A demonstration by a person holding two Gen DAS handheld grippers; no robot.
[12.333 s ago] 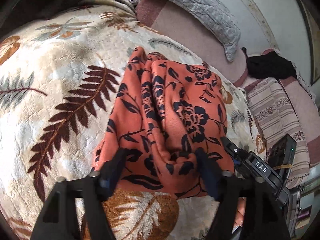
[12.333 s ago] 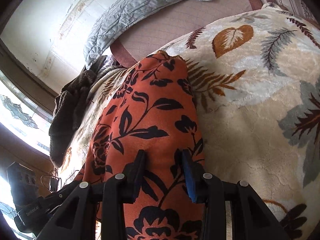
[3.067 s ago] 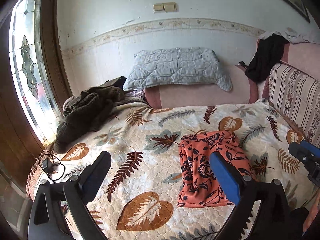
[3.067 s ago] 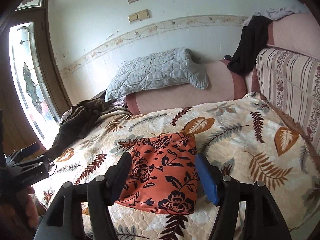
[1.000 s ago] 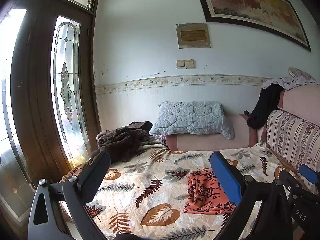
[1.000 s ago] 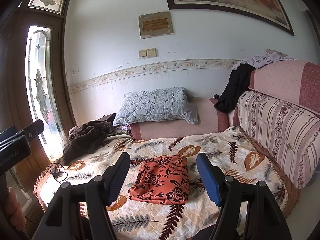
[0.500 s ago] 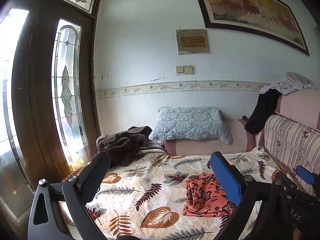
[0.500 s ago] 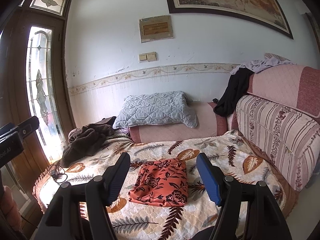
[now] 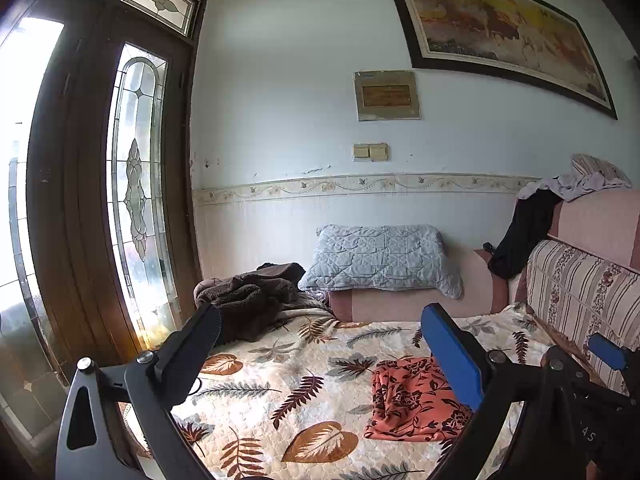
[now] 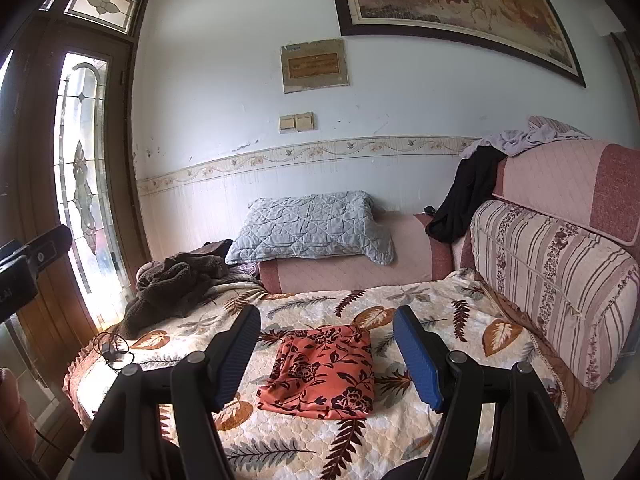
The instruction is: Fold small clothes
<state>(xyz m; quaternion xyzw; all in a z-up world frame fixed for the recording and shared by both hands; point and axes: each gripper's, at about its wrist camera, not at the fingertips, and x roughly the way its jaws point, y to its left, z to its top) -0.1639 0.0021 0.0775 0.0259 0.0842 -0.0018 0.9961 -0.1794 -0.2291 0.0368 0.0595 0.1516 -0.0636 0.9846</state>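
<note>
An orange cloth with a dark flower print (image 10: 324, 368) lies folded into a flat rectangle on the leaf-patterned bed cover (image 10: 424, 316). In the left wrist view the same folded cloth (image 9: 408, 400) sits right of centre, partly behind a blue pad. My left gripper (image 9: 320, 344) is open, held well back from the bed with nothing between its fingers. My right gripper (image 10: 326, 340) is open too, far off from the cloth, empty. The right gripper's blue tip (image 9: 606, 350) shows at the right edge of the left wrist view.
A grey quilted pillow (image 10: 308, 224) rests on the pink backrest. A brown garment heap (image 10: 176, 280) lies at the bed's far left, near a cable (image 10: 114, 350). Striped sofa cushions (image 10: 560, 284) with a black garment (image 10: 464, 196) line the right. A glazed door (image 9: 132, 184) stands left.
Both views have tilted up slightly over the last second, so the bed and cloth sit a little lower in frame. The cloth has stayed put and both grippers remain open.
</note>
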